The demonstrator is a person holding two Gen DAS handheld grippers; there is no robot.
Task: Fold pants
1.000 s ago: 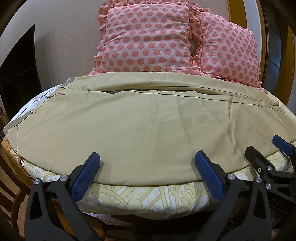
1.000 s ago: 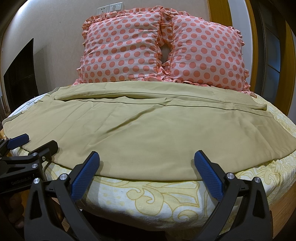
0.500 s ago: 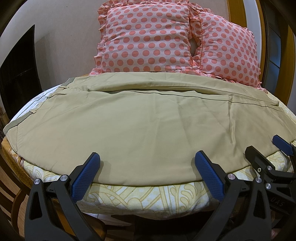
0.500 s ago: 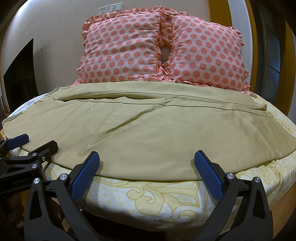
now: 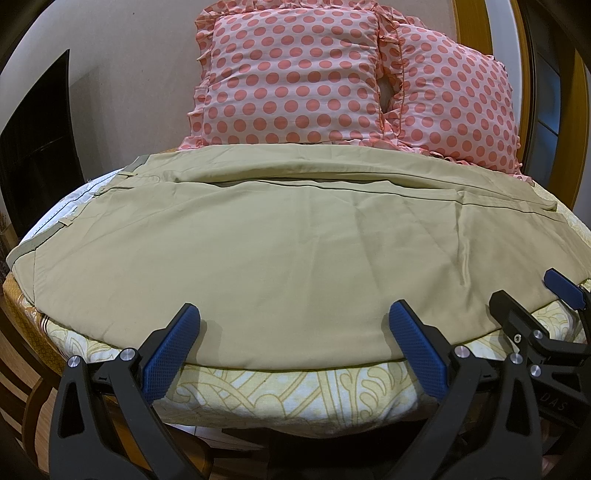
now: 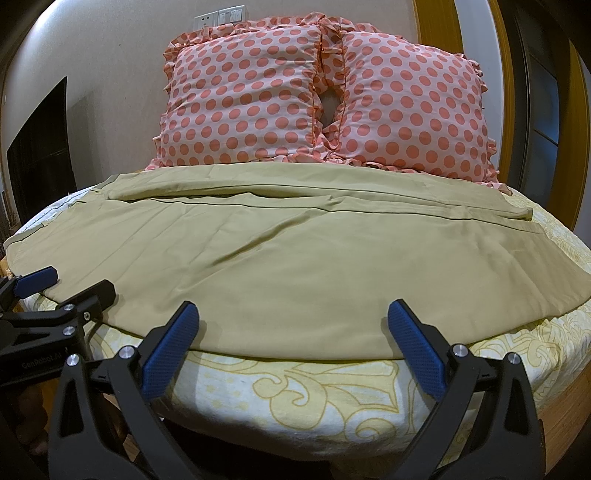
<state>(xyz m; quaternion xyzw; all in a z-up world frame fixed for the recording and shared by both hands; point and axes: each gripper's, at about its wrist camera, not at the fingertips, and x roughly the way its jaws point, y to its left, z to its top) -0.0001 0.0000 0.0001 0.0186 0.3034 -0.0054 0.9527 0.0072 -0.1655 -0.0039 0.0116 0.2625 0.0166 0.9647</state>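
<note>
Khaki pants (image 5: 280, 251) lie spread flat across the bed, waistband at the left, leg ends at the right, one leg lying behind the other; they also show in the right wrist view (image 6: 295, 258). My left gripper (image 5: 295, 347) is open and empty, held just before the near edge of the pants. My right gripper (image 6: 291, 345) is open and empty at the same edge, further right. Each gripper shows in the other's view: the right one (image 5: 532, 306) and the left one (image 6: 66, 284).
The bed has a yellow patterned sheet (image 5: 295, 391), also in the right wrist view (image 6: 314, 391). Two pink polka-dot pillows (image 5: 291, 77) (image 6: 410, 103) lean on the wall behind the pants. A dark cabinet (image 5: 33, 147) stands left. A wooden frame (image 6: 436, 22) rises at the right.
</note>
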